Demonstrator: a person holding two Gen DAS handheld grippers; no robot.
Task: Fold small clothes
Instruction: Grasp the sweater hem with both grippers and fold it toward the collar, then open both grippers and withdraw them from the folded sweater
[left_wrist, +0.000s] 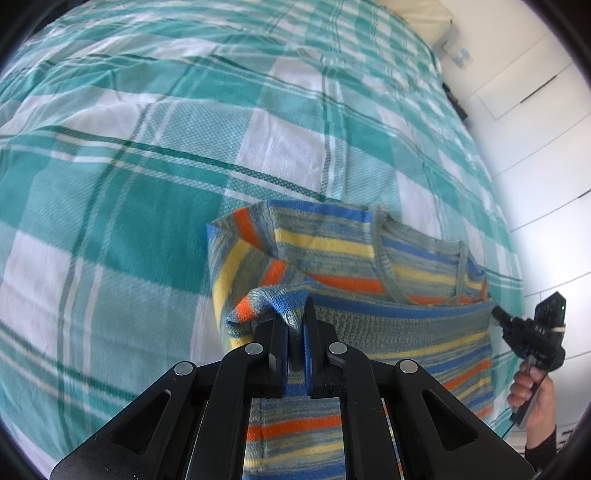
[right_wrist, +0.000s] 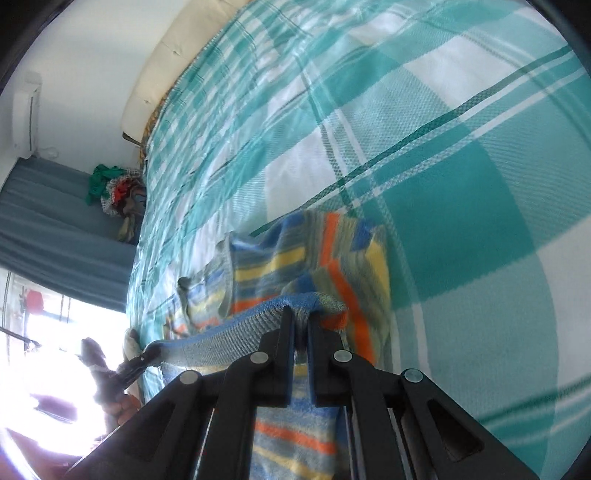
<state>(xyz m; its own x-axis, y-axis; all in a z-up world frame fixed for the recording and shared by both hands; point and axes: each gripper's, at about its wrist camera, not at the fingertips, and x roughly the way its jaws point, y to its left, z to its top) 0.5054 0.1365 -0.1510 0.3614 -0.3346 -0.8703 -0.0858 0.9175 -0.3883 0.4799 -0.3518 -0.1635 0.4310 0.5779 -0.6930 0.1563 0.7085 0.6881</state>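
I see the shirt (left_wrist: 354, 258) on the bed (left_wrist: 147, 147), my left gripper (left_wrist: 295, 325) at its near hem, right gripper (left_wrist: 496, 314) at the hem's right end, pillow (right_wrist: 159, 70) at the far end

The little striped shirt (left_wrist: 369, 258) pinched in both black grippers, left (left_wrist: 295, 325) and right (right_wrist: 301, 325), has blue, yellow, orange and heathered grey-green bands, with a blue hem. Beyond the fingertips the bedspread (left_wrist: 147, 166) is a teal-and-white check with thin dark green lines.
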